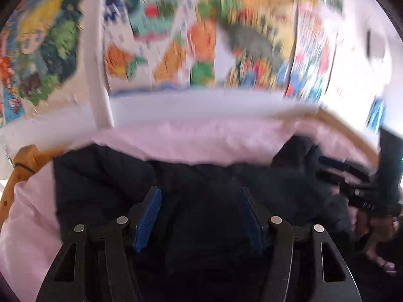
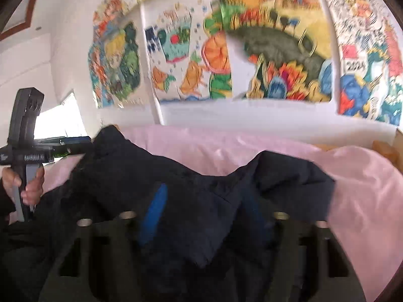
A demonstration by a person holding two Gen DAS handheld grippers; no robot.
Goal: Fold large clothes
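Note:
A dark navy padded garment [image 1: 100,176] lies bunched on a pink sheet [image 1: 201,141]. My left gripper [image 1: 199,214] hangs just above it, its blue pads [image 1: 148,216] wide apart with nothing pressed between them. In the right wrist view the same garment [image 2: 151,166] is heaped up. My right gripper [image 2: 204,216] is blurred and stands open. A loose flap of the garment lies between its fingers, and the pads [image 2: 153,214] do not visibly press on it. A hand [image 2: 30,186] holds the left gripper's handle at the far left.
The pink sheet [image 2: 352,188] covers a bed with a wooden frame [image 1: 25,158]. Behind it is a white wall hung with colourful drawings [image 2: 277,50]. The right gripper's black body [image 1: 365,196] shows at the right edge of the left wrist view.

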